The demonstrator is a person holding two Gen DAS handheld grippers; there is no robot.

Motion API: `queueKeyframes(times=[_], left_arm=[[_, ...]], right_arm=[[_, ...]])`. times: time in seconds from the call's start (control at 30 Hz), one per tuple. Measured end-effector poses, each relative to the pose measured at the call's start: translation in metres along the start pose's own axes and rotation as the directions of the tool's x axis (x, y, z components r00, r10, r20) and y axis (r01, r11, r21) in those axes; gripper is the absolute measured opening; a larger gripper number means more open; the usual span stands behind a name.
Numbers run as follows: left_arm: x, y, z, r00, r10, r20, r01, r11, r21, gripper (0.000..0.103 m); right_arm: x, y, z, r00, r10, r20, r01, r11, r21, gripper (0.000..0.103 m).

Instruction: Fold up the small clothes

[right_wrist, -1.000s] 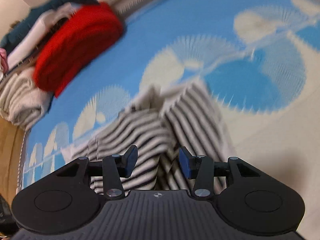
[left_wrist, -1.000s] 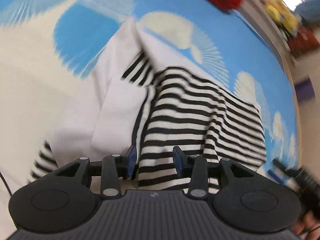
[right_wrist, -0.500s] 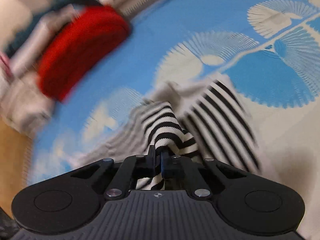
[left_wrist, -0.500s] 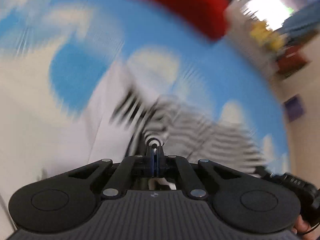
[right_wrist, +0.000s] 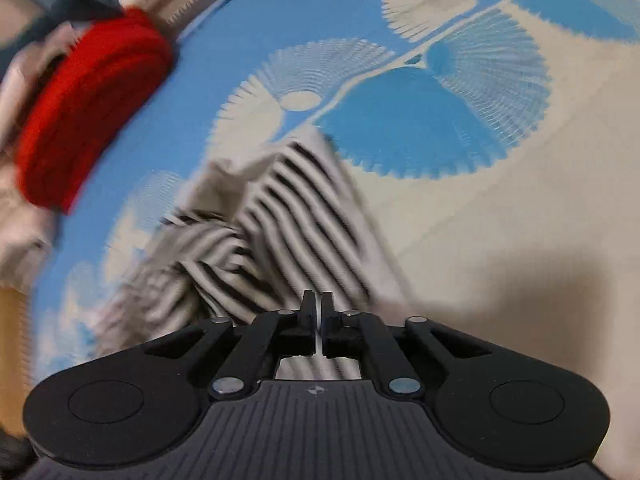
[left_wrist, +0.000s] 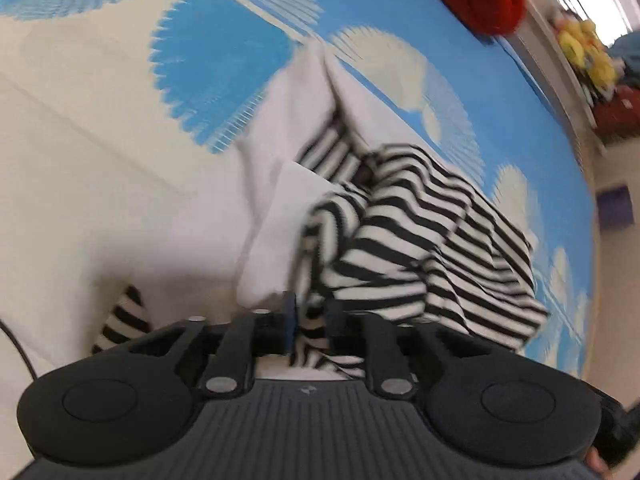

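Now my right claw [right_wrist: 317, 312] pinches the striped top [right_wrist: 296, 216] to carry its fold, while my left claw [left_wrist: 311, 322], jaws just reopening, straddles loose cloth.

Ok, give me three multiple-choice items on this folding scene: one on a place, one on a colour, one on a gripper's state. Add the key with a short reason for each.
1. Where does the red folded item lie relative to the striped garment in the right wrist view?
A. Upper left, apart from it
B. On top of it
C. Lower right, beside it

2. What colours are the garment's stripes?
A. Red and blue
B. Black and white
C. Green and yellow

3. How does the right gripper stand?
A. Wide open above the cloth
B. Open, with nothing near it
C. Shut on the striped garment

Key:
1 A: blue patterned cover shows between the two.
2 B: the bands are dark and pale throughout.
3 C: its jaws are pressed together with striped fabric pinched between them.
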State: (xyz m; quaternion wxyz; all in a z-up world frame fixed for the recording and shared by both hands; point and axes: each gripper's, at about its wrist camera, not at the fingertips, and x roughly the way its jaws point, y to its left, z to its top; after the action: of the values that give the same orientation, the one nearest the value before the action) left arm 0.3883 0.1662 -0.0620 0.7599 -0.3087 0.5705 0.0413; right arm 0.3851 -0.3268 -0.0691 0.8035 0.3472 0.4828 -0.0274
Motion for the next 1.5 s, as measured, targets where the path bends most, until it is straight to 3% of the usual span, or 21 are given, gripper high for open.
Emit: queueKeyframes(times=[0.07,0.13,0.37,0.47,0.5,0.57,0.63,0.67,0.73,0.77,0.8,0.83,0.9,0.93,1.0,1.07,1.2,1.3,1.4,1.47,1.5], left_arm=[[-0.006,0.0,-0.001,0.999,-0.013,0.037,0.013,1.0,-0.002,0.044],[-0.01,0.001,-0.003,0.998,-0.021,0.058,0.022,1.0,-0.01,0.044],[0.013,-0.001,-0.005,0.999,-0.028,-0.015,0.027,0.994,-0.108,0.044],[0.018,-0.003,-0.004,1.0,-0.018,-0.012,0.016,0.992,-0.124,0.042],[0.018,-0.005,-0.003,1.0,-0.025,0.0,0.025,0.992,-0.125,0.029],[0.009,-0.008,0.0,0.995,-0.073,0.067,0.08,0.99,-0.119,0.006],[-0.01,-0.013,0.003,0.967,-0.172,0.187,0.189,0.979,-0.077,0.005],[-0.021,-0.016,0.005,0.939,-0.242,0.243,0.26,0.965,-0.043,0.005],[-0.041,-0.019,0.008,0.892,-0.331,0.307,0.341,0.94,0.021,0.005],[-0.044,-0.017,0.008,0.884,-0.349,0.31,0.357,0.933,0.031,0.005],[-0.042,-0.013,0.01,0.89,-0.353,0.29,0.363,0.931,0.019,0.005],[-0.036,-0.007,0.011,0.908,-0.335,0.25,0.348,0.937,-0.009,0.005],[-0.012,0.007,0.014,0.974,-0.21,0.084,0.216,0.974,-0.064,0.005],[0.002,0.015,0.012,0.99,-0.142,-0.005,0.141,0.987,-0.082,0.006],[0.015,0.031,0.009,0.991,-0.112,-0.075,0.1,0.983,-0.152,0.009],[0.014,0.033,0.011,0.991,-0.107,-0.076,0.095,0.985,-0.146,0.016],[0.0,0.028,0.014,0.992,-0.129,-0.005,0.128,0.984,-0.121,0.044],[0.002,0.024,0.01,0.994,-0.109,0.021,0.111,0.984,-0.138,0.044],[0.008,0.025,0.008,0.995,-0.096,0.024,0.099,0.984,-0.148,0.038],[0.01,0.021,0.009,0.994,-0.107,0.019,0.109,0.986,-0.126,0.012],[0.009,0.017,0.008,0.992,-0.122,0.026,0.124,0.986,-0.108,0.004]], right_arm=[[-0.004,0.011,0.001,0.995,0.092,0.031,-0.092,0.996,-0.018,0.019],[-0.002,0.024,-0.002,0.989,0.138,0.044,-0.136,0.99,-0.043,0.051],[0.049,0.049,-0.019,0.986,0.163,-0.042,-0.163,0.987,0.001,0.052],[0.059,0.061,-0.025,0.987,0.149,-0.062,-0.152,0.988,-0.034,0.039],[0.059,0.064,-0.027,0.985,0.163,-0.065,-0.166,0.985,-0.049,0.013],[0.052,0.07,-0.026,0.974,0.226,-0.035,-0.228,0.971,-0.07,0.001],[0.028,0.073,-0.021,0.926,0.372,0.063,-0.367,0.927,-0.078,0.001],[0.012,0.073,-0.018,0.873,0.472,0.12,-0.464,0.881,-0.092,0.001],[-0.015,0.065,-0.014,0.728,0.655,0.204,-0.652,0.753,-0.091,0.001],[-0.022,0.059,-0.012,0.683,0.698,0.215,-0.701,0.709,-0.076,0.001],[-0.024,0.052,-0.011,0.671,0.714,0.198,-0.72,0.692,-0.052,0.001],[-0.019,0.046,-0.009,0.699,0.7,0.151,-0.706,0.708,-0.016,0.001],[0.005,0.037,-0.008,0.84,0.54,-0.055,-0.538,0.842,0.048,0.001],[0.019,0.033,-0.014,0.91,0.375,-0.178,-0.378,0.926,0.014,0.001],[0.037,0.025,-0.033,0.964,0.016,-0.266,-0.069,0.979,-0.194,0.004],[0.036,0.02,-0.037,0.967,-0.089,-0.237,0.034,0.973,-0.227,0.005],[0.014,0.02,-0.017,0.981,0.14,-0.137,-0.15,0.987,-0.065,0.052],[0.019,0.027,-0.016,0.981,0.161,-0.107,-0.169,0.983,-0.072,0.061],[0.041,0.035,-0.019,0.98,0.135,-0.148,-0.143,0.989,-0.046,0.053],[0.045,0.034,-0.021,0.982,0.127,-0.142,-0.134,0.99,-0.044,0.01],[0.043,0.033,-0.021,0.984,0.13,-0.119,-0.135,0.99,-0.039,0.004]])
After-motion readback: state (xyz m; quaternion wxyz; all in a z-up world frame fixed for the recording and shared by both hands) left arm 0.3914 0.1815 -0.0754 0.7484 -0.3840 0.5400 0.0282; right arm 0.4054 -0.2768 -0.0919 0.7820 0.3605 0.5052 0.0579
